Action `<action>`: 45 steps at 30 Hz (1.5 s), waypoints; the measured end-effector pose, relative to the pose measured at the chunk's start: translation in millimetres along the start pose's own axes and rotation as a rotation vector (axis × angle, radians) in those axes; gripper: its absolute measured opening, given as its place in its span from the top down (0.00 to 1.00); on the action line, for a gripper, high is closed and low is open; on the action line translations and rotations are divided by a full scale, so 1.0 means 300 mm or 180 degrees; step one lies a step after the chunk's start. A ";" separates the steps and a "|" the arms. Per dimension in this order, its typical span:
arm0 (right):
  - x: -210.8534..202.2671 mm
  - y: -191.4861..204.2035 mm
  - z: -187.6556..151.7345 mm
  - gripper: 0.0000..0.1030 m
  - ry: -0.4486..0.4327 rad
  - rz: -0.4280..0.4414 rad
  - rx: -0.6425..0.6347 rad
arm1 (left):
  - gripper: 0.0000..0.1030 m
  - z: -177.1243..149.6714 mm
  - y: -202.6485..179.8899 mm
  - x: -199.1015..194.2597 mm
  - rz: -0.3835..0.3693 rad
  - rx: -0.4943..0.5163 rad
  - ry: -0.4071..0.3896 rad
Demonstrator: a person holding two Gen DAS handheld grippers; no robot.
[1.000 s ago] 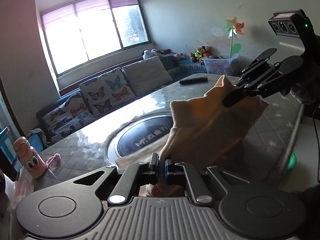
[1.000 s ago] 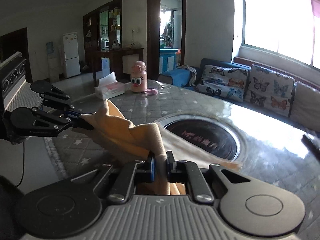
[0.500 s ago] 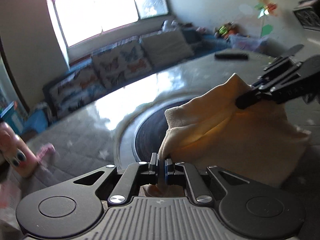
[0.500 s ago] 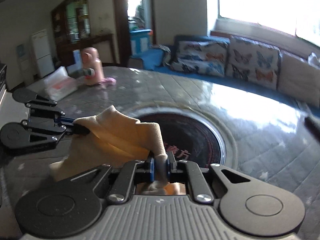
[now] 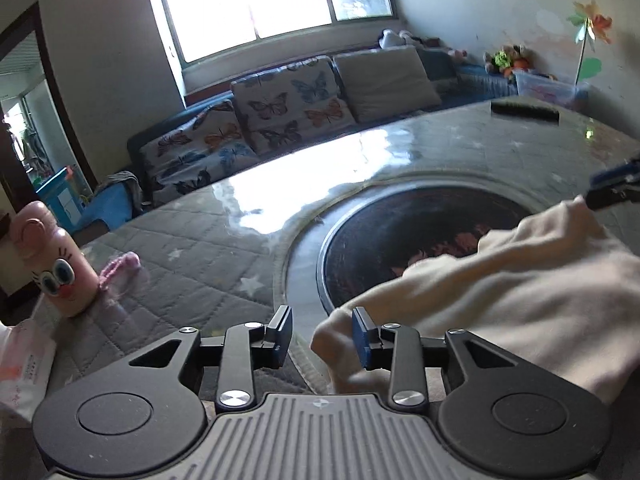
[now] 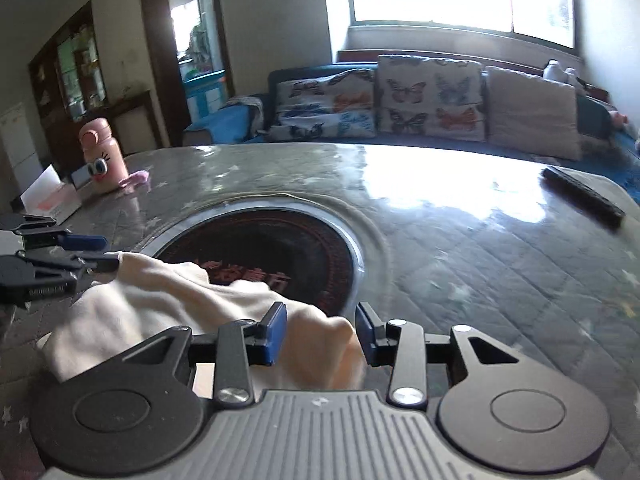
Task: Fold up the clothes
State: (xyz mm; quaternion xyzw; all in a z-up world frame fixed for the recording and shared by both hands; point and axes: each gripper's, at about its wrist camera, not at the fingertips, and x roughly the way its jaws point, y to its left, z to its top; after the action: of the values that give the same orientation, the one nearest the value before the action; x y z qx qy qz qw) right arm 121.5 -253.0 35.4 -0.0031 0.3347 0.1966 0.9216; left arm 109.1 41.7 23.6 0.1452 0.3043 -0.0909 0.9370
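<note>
A cream cloth (image 5: 500,292) lies bunched on the table, partly over the round dark inset (image 5: 400,232). My left gripper (image 5: 322,334) is open, with one corner of the cloth lying loose between its fingers. My right gripper (image 6: 320,332) is open too, and the other corner of the cloth (image 6: 180,312) rests between its blue pads. In the right wrist view the left gripper (image 6: 86,254) shows at the left edge with its jaws apart at the cloth's end. The right gripper (image 5: 612,188) appears at the far right of the left wrist view, also parted.
The table (image 6: 460,240) has a grey quilted cover with stars under a shiny sheet. A pink bottle (image 5: 52,264) and a tissue pack (image 6: 52,200) stand at one end, and a black remote (image 6: 580,196) lies at the other. A sofa with butterfly cushions (image 6: 400,96) runs behind.
Both grippers were shut on the cloth's corners and held it up. They came down toward the table and opened, and the cloth now lies slumped on the surface.
</note>
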 end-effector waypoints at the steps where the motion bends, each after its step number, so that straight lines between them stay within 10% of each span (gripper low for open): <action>1: -0.016 -0.009 -0.005 0.63 -0.0017 -0.0031 0.0010 | 0.65 0.009 -0.007 -0.014 -0.0012 -0.0014 -0.0033; 34: 0.266 0.172 0.040 0.65 0.0302 0.0258 -0.0084 | 0.67 0.082 -0.132 0.166 -0.0556 -0.0257 0.0242; 45: 0.163 0.194 0.023 0.64 0.0204 0.0348 -0.0258 | 0.67 0.053 -0.142 0.008 -0.0537 -0.0140 0.0018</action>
State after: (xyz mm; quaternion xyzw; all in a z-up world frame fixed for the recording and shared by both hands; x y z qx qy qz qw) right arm 138.9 -180.7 17.9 -0.0285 0.3555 0.2598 0.8974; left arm 108.6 -3.6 25.3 0.0987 0.3201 -0.1624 0.9281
